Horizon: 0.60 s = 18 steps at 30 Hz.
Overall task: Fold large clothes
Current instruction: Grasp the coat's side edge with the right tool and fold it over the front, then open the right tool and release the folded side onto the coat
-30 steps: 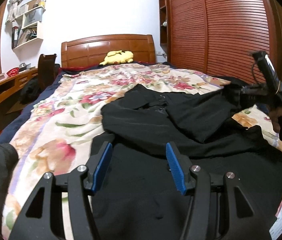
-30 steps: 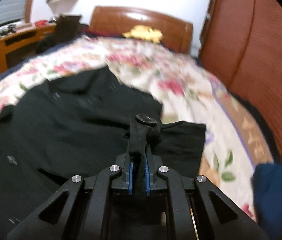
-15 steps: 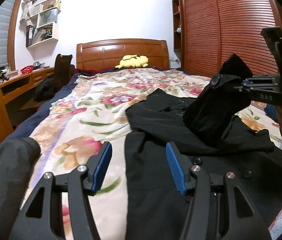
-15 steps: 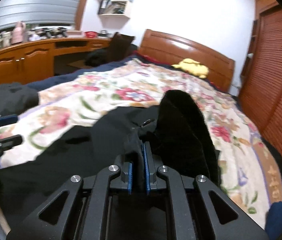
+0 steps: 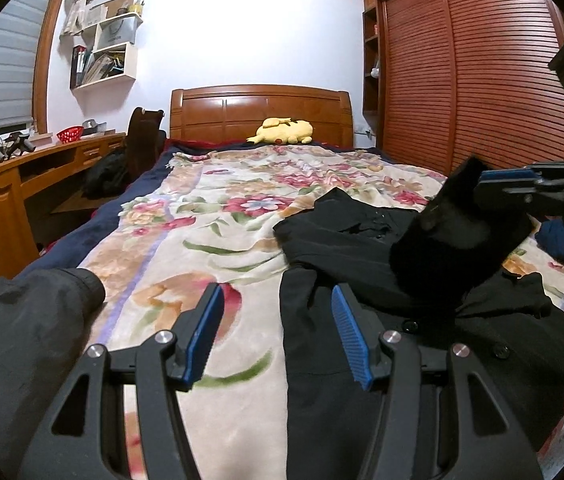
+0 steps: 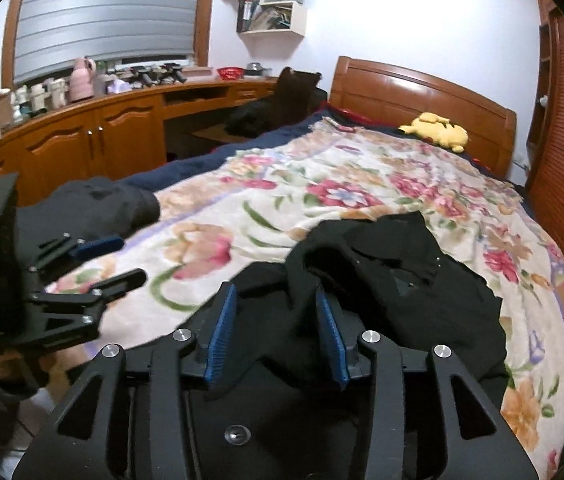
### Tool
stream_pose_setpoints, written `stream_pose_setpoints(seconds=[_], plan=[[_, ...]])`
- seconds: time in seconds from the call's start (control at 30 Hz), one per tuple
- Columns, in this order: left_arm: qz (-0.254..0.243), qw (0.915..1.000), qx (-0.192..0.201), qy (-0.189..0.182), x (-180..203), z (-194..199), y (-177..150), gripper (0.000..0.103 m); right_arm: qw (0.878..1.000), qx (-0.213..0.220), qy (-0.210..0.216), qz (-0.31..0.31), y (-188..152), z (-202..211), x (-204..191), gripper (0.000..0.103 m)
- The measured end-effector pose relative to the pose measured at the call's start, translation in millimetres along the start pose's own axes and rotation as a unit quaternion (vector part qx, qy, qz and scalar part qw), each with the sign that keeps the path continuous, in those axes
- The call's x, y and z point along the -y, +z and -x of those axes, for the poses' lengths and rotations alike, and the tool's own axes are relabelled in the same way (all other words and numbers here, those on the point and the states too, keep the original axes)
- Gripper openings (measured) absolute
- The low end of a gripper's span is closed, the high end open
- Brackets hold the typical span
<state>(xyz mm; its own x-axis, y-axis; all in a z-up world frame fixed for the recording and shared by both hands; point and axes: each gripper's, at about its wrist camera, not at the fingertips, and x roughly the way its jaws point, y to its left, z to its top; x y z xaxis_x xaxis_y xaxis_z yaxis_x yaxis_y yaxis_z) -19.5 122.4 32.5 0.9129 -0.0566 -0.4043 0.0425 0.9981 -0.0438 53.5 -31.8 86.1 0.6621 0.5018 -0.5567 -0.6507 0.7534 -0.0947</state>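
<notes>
A black coat (image 5: 346, 248) (image 6: 402, 292) lies on the floral blanket (image 5: 222, 220) at the bed's right side. Its sleeve (image 5: 442, 248) is bunched up over the body. My right gripper (image 6: 277, 332) (image 5: 486, 184) is opening its jaws. Black cloth lies loose between the blue pads (image 6: 222, 332), which do not press on it. My left gripper (image 5: 276, 336) (image 6: 130, 259) stands open at the coat's left edge, half over the blanket, with nothing gripped.
A dark grey garment (image 5: 22, 320) (image 6: 94, 204) lies at the bed's near left corner. A yellow plush toy (image 5: 282, 130) rests by the headboard (image 5: 258, 112). A slatted wardrobe (image 5: 482, 80) lines the right, a wooden desk (image 6: 102, 128) and chair (image 5: 142, 140) the left.
The right gripper lifted the sleeve, carried it left over the coat, and its jaws have come apart. The left gripper shifted left, off the coat's middle to its edge.
</notes>
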Motion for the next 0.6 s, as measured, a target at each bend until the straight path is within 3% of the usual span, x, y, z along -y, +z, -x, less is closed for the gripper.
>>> stream_pose_setpoints(seconds=[0.27,0.6], plan=[[0.0,1.0,0.0,-0.001,-0.8,0.0,-1.3,0.055,1.0,-0.004,-0.019,-0.005,-5.4,3.2,5.4,0.044],[-0.022,0.999,-0.035,-0.017,10.0,-11.4,-16.5,0.055,0.997,-0.038,-0.065,-0.035,-53.9,-3.7,48.0,0.044]])
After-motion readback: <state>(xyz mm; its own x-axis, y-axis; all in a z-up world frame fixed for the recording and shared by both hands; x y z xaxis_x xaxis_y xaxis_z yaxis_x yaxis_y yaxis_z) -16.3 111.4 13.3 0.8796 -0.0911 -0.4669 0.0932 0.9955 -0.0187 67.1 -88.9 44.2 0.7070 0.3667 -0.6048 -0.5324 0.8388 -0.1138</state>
